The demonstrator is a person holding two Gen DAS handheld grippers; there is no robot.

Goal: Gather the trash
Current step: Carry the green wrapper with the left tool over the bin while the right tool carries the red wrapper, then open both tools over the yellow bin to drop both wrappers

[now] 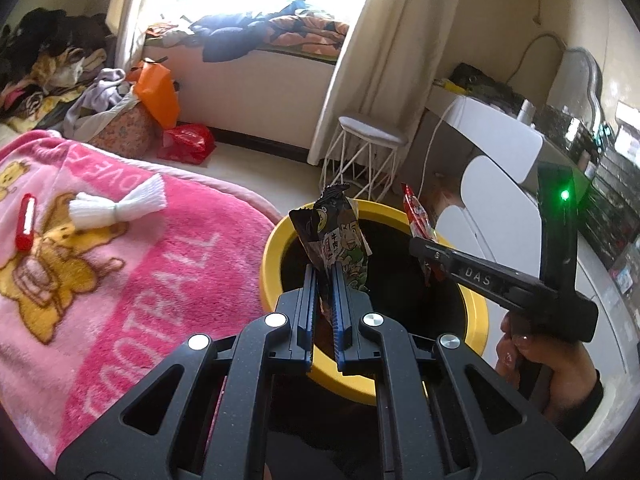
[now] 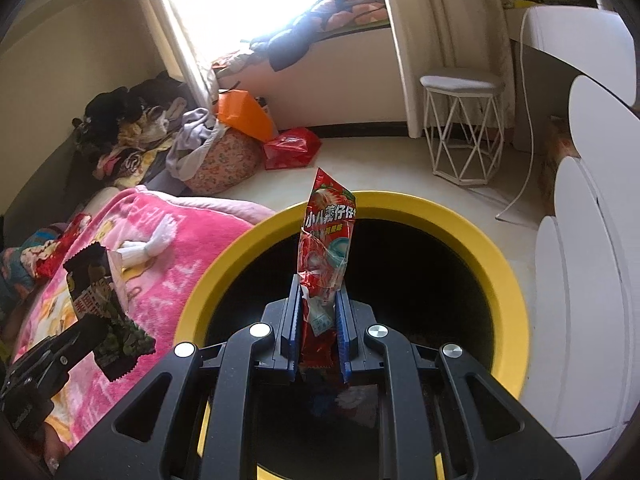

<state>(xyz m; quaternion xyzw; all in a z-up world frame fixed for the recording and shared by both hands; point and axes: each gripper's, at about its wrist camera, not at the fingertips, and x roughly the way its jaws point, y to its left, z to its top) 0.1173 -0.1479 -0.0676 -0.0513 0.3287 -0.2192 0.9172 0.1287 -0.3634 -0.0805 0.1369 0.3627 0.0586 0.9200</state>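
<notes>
Left wrist view: the left claw (image 1: 325, 276) is clamped on a dark snack wrapper (image 1: 336, 236), which stands upright above the near edge of the yellow-rimmed bin (image 1: 272, 248). To its right, the right claw (image 1: 424, 248), gripped by a hand (image 1: 528, 356), pinches a red wrapper (image 1: 418, 216) over the bin's mouth. A red tube (image 1: 26, 222) and a white bundle (image 1: 116, 208) still lie on the pink blanket (image 1: 168, 264), apparently more to collect.

Right wrist view: the right claw (image 2: 318, 304) is closed tight on the red wrapper (image 2: 326, 240), squarely above the bin's black interior, with the yellow rim (image 2: 504, 280) all round. The left claw (image 2: 86, 328) holds the dark wrapper (image 2: 104, 300) at the left, seen here against the blanket (image 2: 168, 256) rather than the opening.

The drop looks near. Done well, the left claw would come further over the opening before letting go; light wrappers flutter, so a low release over the middle seems safest.
</notes>
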